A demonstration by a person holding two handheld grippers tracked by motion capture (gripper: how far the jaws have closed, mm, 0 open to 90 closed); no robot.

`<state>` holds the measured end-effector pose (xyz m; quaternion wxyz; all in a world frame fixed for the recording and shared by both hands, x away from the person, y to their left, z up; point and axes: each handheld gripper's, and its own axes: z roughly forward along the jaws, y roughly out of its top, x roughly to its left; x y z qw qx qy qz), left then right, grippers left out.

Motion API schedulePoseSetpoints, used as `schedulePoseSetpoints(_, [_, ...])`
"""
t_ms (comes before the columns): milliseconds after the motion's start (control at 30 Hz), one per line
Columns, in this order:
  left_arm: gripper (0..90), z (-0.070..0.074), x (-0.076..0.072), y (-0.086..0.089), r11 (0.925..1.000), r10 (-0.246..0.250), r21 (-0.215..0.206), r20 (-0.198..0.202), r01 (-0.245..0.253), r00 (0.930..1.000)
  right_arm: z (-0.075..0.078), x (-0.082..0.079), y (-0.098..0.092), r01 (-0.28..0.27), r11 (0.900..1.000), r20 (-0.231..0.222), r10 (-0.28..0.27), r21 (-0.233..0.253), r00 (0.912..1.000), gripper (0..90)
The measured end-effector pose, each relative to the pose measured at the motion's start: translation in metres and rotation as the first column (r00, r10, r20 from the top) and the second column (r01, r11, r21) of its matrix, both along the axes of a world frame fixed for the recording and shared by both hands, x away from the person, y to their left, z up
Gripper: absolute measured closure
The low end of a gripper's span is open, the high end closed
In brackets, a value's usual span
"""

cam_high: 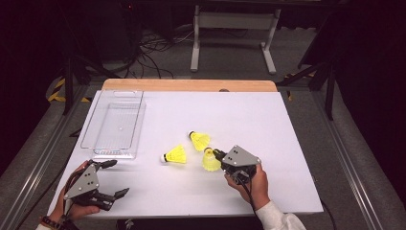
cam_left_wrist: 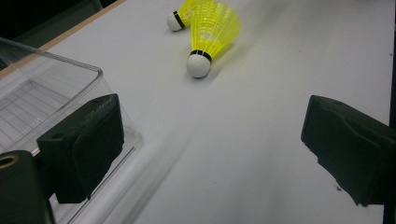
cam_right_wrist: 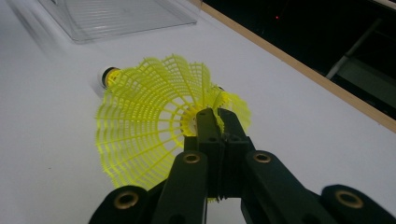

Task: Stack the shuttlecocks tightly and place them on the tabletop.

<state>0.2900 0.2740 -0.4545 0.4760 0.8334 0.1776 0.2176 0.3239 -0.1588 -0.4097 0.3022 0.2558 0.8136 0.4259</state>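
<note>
Right claw [cam_right_wrist: 215, 116] pinches a yellow mesh plastic shuttlecock [cam_right_wrist: 149, 126] near the clear plastic tray [cam_high: 115, 122]; left claw [cam_left_wrist: 210, 140] gapes empty. The thin skirt grip could slip.

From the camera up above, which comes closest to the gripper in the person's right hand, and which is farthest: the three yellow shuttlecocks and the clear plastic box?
Starting from the right gripper:
1. Held shuttlecock, its skirt pinched between the jaws.
2. Upper shuttlecock, just beyond, toward the table's far side.
3. Left shuttlecock, lying on its side toward the left gripper.
4. Clear plastic box, at the table's far left.
</note>
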Motion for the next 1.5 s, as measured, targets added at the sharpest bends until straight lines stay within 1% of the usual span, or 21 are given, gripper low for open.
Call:
schedulePoseSetpoints(100, [7.1,0.001,0.0,0.0,1.0,0.0,-0.003,0.004,0.0,1.0,0.0,0.001,0.004,-0.006,1.0,0.002,0.006,0.0,1.0,89.8])
schedulePoseSetpoints(200, [7.1,0.002,-0.001,0.001,1.0,0.001,-0.007,0.006,-0.001,1.0,0.0,0.004,0.01,-0.026,1.0,-0.005,0.026,0.009,0.9996,89.8])
schedulePoseSetpoints(333, [7.1,0.001,-0.001,0.001,0.9999,0.003,-0.01,0.004,-0.003,1.0,-0.002,0.007,0.019,-0.052,0.999,-0.017,0.052,0.005,0.9985,89.8])
schedulePoseSetpoints(467, [7.1,0.002,-0.001,0.002,0.9999,0.002,-0.012,0.006,-0.002,1.0,-0.005,0.012,0.026,-0.084,0.996,-0.039,0.084,0.015,0.9957,89.8])
schedulePoseSetpoints(533, [7.1,0.002,-0.001,0.003,0.9998,0.005,-0.017,0.002,-0.005,1.0,-0.007,0.015,0.03,-0.094,0.996,-0.048,0.095,0.008,0.9944,89.8])
schedulePoseSetpoints(567, [7.1,0.001,-0.001,0.003,0.9999,0.005,-0.016,0.001,-0.005,1.0,-0.009,0.018,0.032,-0.11,0.994,-0.066,0.111,0.019,0.9916,89.8])
schedulePoseSetpoints(633, [7.1,0.002,-0.001,0.003,0.9998,0.005,-0.02,0.002,-0.005,1.0,-0.01,0.02,0.034,-0.11,0.994,-0.071,0.11,0.016,0.9914,89.8])
schedulePoseSetpoints(733, [7.1,0.001,0.0,0.003,0.9998,0.002,-0.022,-0.004,-0.002,1.0,-0.013,0.024,0.039,-0.131,0.991,-0.093,0.132,0.02,0.9868,89.8])
schedulePoseSetpoints(900, [7.1,0.0,-0.001,0.001,0.9999,-0.002,-0.015,-0.001,0.002,1.0,-0.021,0.033,0.044,-0.155,0.987,-0.125,0.16,0.047,0.9792,89.8])
schedulePoseSetpoints(933, [7.1,0.001,-0.001,0.001,0.9999,-0.002,-0.016,-0.003,0.002,1.0,-0.024,0.034,0.045,-0.168,0.984,-0.14,0.175,0.064,0.9746,89.8])
schedulePoseSetpoints(1033, [7.2,0.0,0.0,0.003,0.9998,-0.001,-0.018,-0.006,0.001,1.0,-0.027,0.037,0.047,-0.187,0.979,-0.152,0.197,0.079,0.9685,89.8])
schedulePoseSetpoints(1067, [7.2,0.0,0.0,0.003,0.9999,-0.001,-0.016,-0.007,0.001,1.0,-0.028,0.039,0.049,-0.201,0.974,-0.164,0.216,0.104,0.9626,89.8])
schedulePoseSetpoints(1100, [7.2,0.0,0.0,0.002,0.9999,-0.001,-0.016,-0.006,0.001,1.0,-0.028,0.039,0.049,-0.201,0.974,-0.164,0.216,0.104,0.9626,89.8])
schedulePoseSetpoints(1133, [7.2,0.0,0.0,0.002,0.9999,-0.002,-0.017,-0.007,0.002,1.0,-0.03,0.039,0.051,-0.219,0.968,-0.171,0.237,0.119,0.9563,89.7])
schedulePoseSetpoints(1233, [7.2,0.0,-0.001,0.002,0.9999,-0.003,-0.014,-0.004,0.003,1.0,-0.031,0.04,0.052,-0.224,0.967,-0.172,0.242,0.119,0.955,89.6])
schedulePoseSetpoints(1300, [7.2,0.001,-0.001,0.002,0.9998,-0.003,-0.018,-0.004,0.003,1.0,-0.034,0.041,0.054,-0.242,0.962,-0.186,0.263,0.129,0.9468,89.3])
schedulePoseSetpoints(1333, [7.2,0.001,-0.001,0.002,0.9998,-0.003,-0.017,-0.004,0.003,1.0,-0.035,0.041,0.055,-0.233,0.964,-0.184,0.254,0.127,0.9495,89.1])
schedulePoseSetpoints(1367, [7.2,0.001,-0.001,0.002,0.9998,-0.003,-0.017,-0.004,0.003,1.0,-0.038,0.042,0.056,-0.227,0.965,-0.191,0.249,0.13,0.9495,88.8])
schedulePoseSetpoints(1400, [7.2,0.001,-0.001,0.002,0.9999,-0.003,-0.016,-0.005,0.003,1.0,-0.042,0.044,0.056,-0.227,0.964,-0.206,0.252,0.137,0.9455,88.5])
schedulePoseSetpoints(1433, [7.2,0.0,-0.001,0.002,0.9999,-0.005,-0.014,-0.004,0.005,1.0,-0.049,0.046,0.058,-0.22,0.968,-0.222,0.243,0.123,0.9444,87.6])
schedulePoseSetpoints(1500, [7.2,0.0,-0.001,0.001,0.9999,-0.007,-0.009,0.0,0.007,1.0,-0.052,0.047,0.058,-0.217,0.968,-0.229,0.241,0.126,0.9431,87.3])
